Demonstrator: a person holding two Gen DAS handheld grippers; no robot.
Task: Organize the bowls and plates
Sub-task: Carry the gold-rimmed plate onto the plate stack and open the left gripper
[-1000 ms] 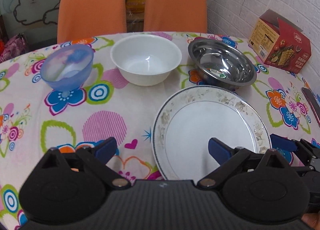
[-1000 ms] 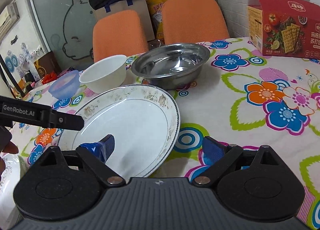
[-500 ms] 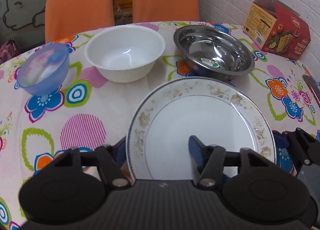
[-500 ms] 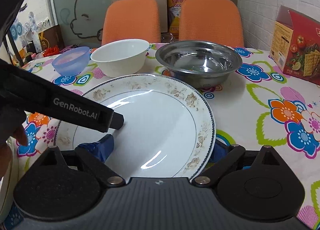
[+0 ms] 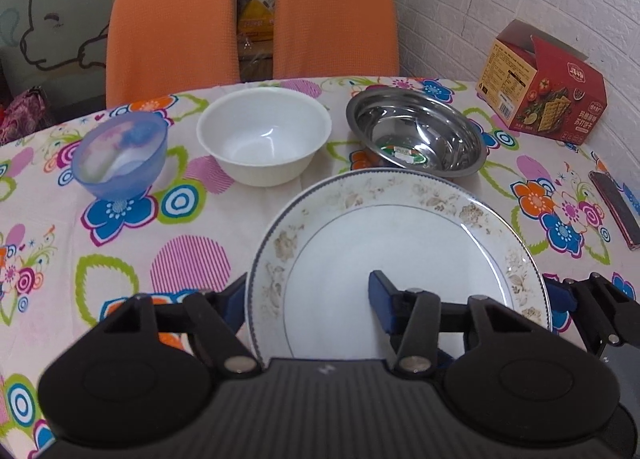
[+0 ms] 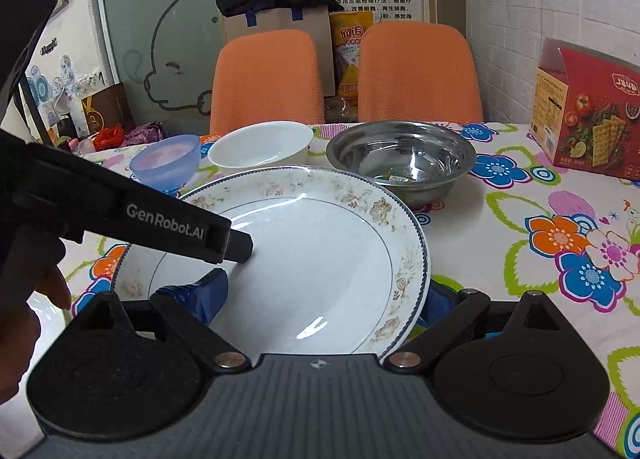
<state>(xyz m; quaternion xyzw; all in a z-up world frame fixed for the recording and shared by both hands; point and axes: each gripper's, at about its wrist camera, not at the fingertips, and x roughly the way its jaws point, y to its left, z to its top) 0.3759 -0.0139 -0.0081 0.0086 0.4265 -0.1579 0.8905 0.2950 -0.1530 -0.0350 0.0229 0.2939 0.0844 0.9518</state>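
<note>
Round table (image 5: 120,227) under a flower-print cloth, set against a white brick wall; 2 orange chairs (image 5: 172,27) stand at its far side, with cartons and a yellow bag behind them. A red cracker box (image 5: 548,91) sits at the far right of the table, and a dark flat object (image 5: 616,207) lies near the right edge.

3 bowls stand in a row at the far side: a translucent blue bowl (image 5: 120,155) on the left, a white bowl (image 5: 264,135) in the middle, a steel bowl (image 5: 416,135) on the right. All 3 are upright, empty and apart from one another.

The plate (image 5: 400,243), white with a faded floral rim, is directly in front of the bowls, its far rim overlapping the steel bowl in view. Whether it rests on the cloth or is raised cannot be told.

The left gripper (image 5: 308,295) straddles the plate's left rim: 1 blue pad outside the edge, 1 on the inner face. The right gripper (image 6: 324,299) straddles the right rim the same way. Both sets of fingers are part-closed around the rim; firm contact cannot be confirmed. Part of a hand (image 6: 24,323) shows at the left edge of the right wrist view.
</note>
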